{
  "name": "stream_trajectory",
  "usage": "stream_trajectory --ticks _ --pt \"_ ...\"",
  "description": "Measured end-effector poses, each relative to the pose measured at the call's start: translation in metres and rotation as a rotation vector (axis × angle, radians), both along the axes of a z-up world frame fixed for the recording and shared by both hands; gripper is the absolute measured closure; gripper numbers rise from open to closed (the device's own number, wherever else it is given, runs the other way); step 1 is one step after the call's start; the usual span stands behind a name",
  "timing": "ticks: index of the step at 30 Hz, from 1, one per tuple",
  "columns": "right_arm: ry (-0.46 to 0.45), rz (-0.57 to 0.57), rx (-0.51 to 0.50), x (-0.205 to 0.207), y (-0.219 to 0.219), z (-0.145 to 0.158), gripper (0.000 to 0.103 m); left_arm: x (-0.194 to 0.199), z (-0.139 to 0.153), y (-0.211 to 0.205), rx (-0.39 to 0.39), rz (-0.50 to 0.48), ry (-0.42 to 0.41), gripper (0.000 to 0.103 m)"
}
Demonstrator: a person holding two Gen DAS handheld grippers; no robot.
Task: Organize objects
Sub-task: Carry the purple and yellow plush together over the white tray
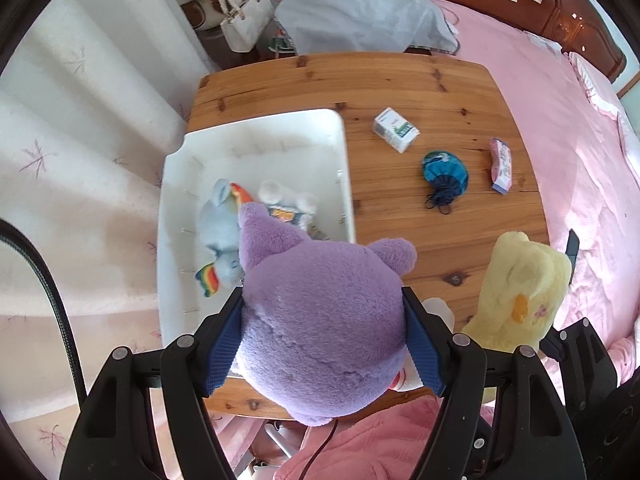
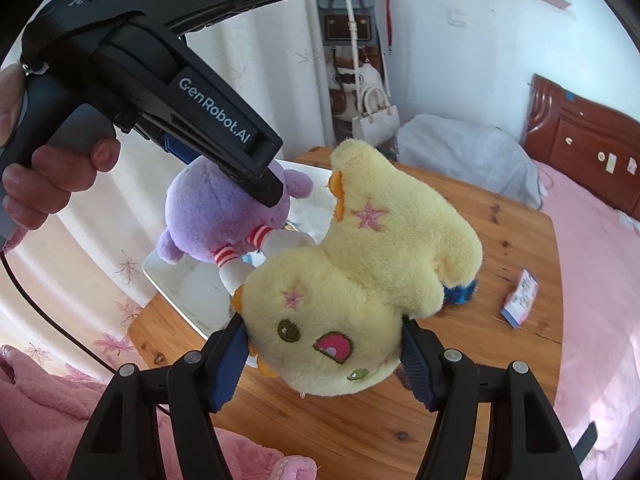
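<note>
Your left gripper (image 1: 324, 340) is clamped on a purple plush (image 1: 320, 320) above the white bin (image 1: 256, 128), its pointed ear aimed into the bin. Your right gripper (image 2: 324, 360) squeezes a yellow plush (image 2: 360, 272) by the head, face toward you, body stretching away over the wooden table (image 2: 500, 240).

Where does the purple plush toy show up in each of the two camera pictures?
Left wrist view: the purple plush fills the lower middle, clamped in the left hand-held gripper, above the white bin.
Right wrist view: it sits left of centre, under the left hand-held gripper, behind the yellow plush.
Shared landmark: the wooden table.
</note>
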State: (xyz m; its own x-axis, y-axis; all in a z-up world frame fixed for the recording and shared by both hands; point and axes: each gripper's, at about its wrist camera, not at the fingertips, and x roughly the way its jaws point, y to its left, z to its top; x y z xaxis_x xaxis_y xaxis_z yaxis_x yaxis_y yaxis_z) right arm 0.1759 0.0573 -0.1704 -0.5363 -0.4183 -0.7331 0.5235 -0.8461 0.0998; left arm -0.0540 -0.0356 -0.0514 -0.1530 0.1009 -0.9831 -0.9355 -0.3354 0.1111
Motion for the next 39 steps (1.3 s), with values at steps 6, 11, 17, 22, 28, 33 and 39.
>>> stream_trajectory --ticks 6,11,17,22,28,33,39 --pt "0.004 0.025 0.002 0.007 -0.026 0.0 0.034 -0.025 -0.002 -0.019 -0.005 0.008 0.02 0.027" --pt "0.006 0.04 0.008 0.009 -0.048 -0.002 0.034 -0.047 -0.005 -0.034 -0.009 0.02 0.022 0.026" --pt "0.004 0.036 0.009 0.008 -0.07 -0.005 0.034 -0.071 -0.01 -0.047 -0.012 0.03 0.029 0.026" --pt "0.0 0.031 0.009 0.007 -0.087 -0.009 0.034 -0.088 -0.012 -0.055 -0.006 0.027 0.032 0.026" --pt "-0.013 0.038 0.011 0.005 -0.109 -0.014 0.034 -0.104 -0.018 -0.063 -0.01 0.032 0.023 0.025" --pt "-0.022 0.05 0.006 0.003 -0.124 -0.018 0.034 -0.114 -0.024 -0.068 -0.009 0.04 0.019 0.024" --pt "-0.027 0.062 -0.001 0.004 -0.135 -0.02 0.034 -0.121 -0.027 -0.073 0.003 0.053 0.0 0.023"
